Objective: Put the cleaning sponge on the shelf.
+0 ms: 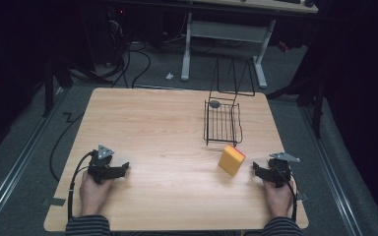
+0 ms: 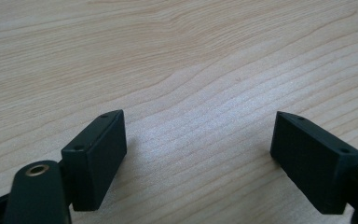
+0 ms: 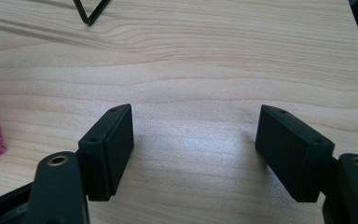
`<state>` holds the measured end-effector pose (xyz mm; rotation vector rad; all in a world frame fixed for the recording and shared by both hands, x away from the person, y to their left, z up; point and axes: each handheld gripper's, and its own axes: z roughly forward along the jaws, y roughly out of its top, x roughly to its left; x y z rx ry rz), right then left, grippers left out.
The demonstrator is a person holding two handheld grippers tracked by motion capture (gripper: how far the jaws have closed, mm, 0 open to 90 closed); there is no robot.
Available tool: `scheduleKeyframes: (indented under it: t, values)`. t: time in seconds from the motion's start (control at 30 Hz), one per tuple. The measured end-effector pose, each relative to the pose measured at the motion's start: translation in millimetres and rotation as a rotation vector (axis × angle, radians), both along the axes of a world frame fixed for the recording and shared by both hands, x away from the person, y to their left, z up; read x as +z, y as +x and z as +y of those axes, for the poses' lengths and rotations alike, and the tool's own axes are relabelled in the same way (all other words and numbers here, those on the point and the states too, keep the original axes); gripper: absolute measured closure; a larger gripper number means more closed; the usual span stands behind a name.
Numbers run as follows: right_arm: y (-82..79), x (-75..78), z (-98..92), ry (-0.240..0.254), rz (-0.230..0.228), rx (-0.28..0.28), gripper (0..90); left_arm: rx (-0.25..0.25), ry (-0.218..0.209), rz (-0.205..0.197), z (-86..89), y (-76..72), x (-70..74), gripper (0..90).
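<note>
on bare wood, both grippers (image 1: 123, 168) (image 1: 256, 169) agape (unlabelled sponge (image 1: 232, 160) near right)

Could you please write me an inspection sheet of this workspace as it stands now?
Surface: wooden table, light grain, bare between the tools.
Job's things: yellow sponge with a red face, near the right tool; black wire rack just beyond it, a small grey round thing at its far left corner.
Clutter: nothing seen on the table.
Grippers: left tool open, low over bare wood; right tool open, beside the sponge, not touching it.
Cables: a black cable trails from the left tool; another from the right; more cables on the floor behind.
Surroundings: dark room, grey floor, a white desk frame beyond the table.
</note>
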<state>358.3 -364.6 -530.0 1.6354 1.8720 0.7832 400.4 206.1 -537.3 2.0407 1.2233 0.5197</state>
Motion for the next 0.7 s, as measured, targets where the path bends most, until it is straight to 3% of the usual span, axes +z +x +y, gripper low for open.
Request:
scheduleKeyframes:
  t: [0.7]
  values:
    - [0.0, 0.3, -0.1, 0.003, 0.003, -0.011, 29.8, -0.001, -0.003, 0.002, 0.2, 0.1, 0.1, 18.9]
